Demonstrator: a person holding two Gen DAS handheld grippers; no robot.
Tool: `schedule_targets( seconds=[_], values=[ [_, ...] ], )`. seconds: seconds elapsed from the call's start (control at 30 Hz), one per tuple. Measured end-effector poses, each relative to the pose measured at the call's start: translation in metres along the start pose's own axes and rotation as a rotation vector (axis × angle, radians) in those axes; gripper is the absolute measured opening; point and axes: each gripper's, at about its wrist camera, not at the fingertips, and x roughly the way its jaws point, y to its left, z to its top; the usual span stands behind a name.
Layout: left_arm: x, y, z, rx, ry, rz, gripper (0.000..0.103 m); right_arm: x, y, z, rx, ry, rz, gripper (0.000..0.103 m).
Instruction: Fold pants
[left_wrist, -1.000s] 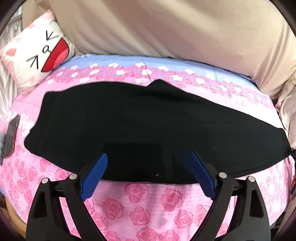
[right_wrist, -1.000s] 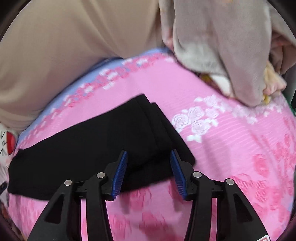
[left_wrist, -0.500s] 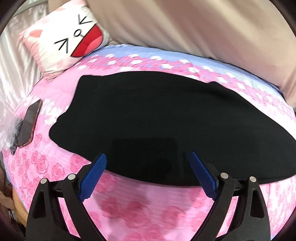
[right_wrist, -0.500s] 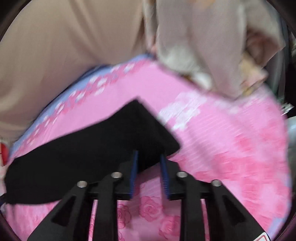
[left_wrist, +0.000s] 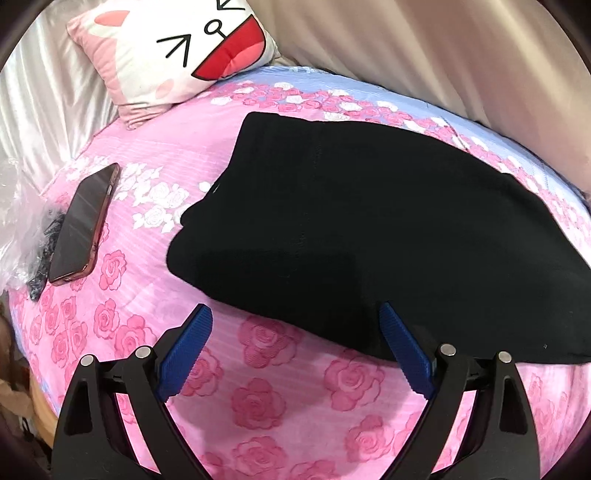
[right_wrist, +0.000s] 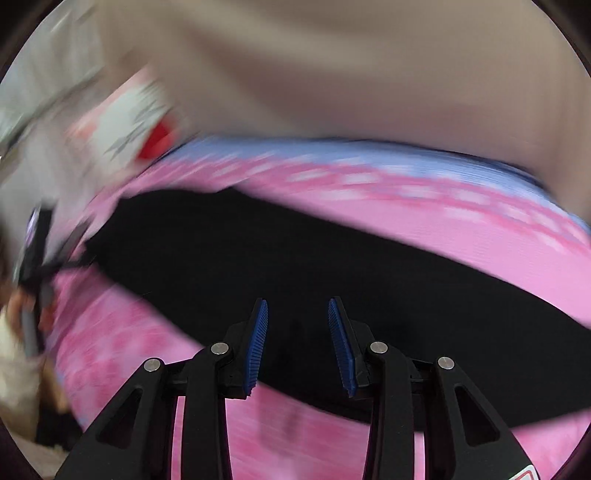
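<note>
Black pants (left_wrist: 369, 229) lie flat across the pink rose bedspread, folded lengthwise. In the left wrist view my left gripper (left_wrist: 295, 314) is open and empty, its blue pads just short of the pants' near edge at their left end. In the blurred right wrist view the pants (right_wrist: 295, 266) stretch from left to right, and my right gripper (right_wrist: 297, 306) is partly open over their near edge, with nothing between its pads.
A cartoon cat pillow (left_wrist: 177, 55) leans at the bed's far left corner. A phone (left_wrist: 83, 221) lies on the bedspread left of the pants, beside a clear plastic bag (left_wrist: 18, 229). A beige curtain (left_wrist: 443, 55) hangs behind the bed.
My left gripper has swung left toward the pants' left end, bringing the phone and pillow into view. My right gripper narrowed, then reopened partway and swept fast to the left along the pants.
</note>
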Motion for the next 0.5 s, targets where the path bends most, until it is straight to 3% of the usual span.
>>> schedule_targets(
  seconds=[0.13, 0.17, 0.23, 0.27, 0.3, 0.33, 0.4, 0.47, 0.5],
  values=[
    [-0.005, 0.023, 0.0, -0.069, 0.017, -0.174, 0.098, 0.047, 0.089, 0.004, -0.24, 0.052, 0.057, 0.042],
    [0.003, 0.029, 0.002, -0.094, 0.041, -0.19, 0.098, 0.053, 0.099, 0.004, -0.268, 0.056, 0.055, 0.048],
    [0.017, 0.038, 0.007, -0.128, 0.066, -0.213, 0.093, 0.065, 0.115, 0.005, -0.306, 0.063, 0.033, 0.049],
    [0.02, 0.041, 0.011, -0.129, 0.041, -0.21, 0.086, 0.073, 0.117, 0.008, -0.307, 0.073, 0.022, 0.047],
    [0.023, 0.041, 0.02, -0.095, 0.017, -0.168, 0.043, 0.077, 0.118, 0.011, -0.296, 0.079, 0.021, 0.026],
    [0.026, 0.041, 0.027, -0.079, 0.018, -0.175, 0.03, 0.079, 0.116, 0.016, -0.274, 0.083, 0.032, 0.017],
    [0.031, 0.048, 0.047, -0.099, 0.02, -0.224, 0.022, 0.074, 0.112, 0.032, -0.204, 0.058, 0.064, 0.008],
    [0.029, 0.046, 0.061, -0.071, -0.011, -0.217, 0.022, 0.072, 0.116, 0.038, -0.166, 0.035, 0.133, 0.006],
    [0.031, 0.043, 0.065, -0.046, -0.018, -0.202, 0.023, 0.079, 0.116, 0.036, -0.151, 0.063, 0.158, 0.012]
  ],
)
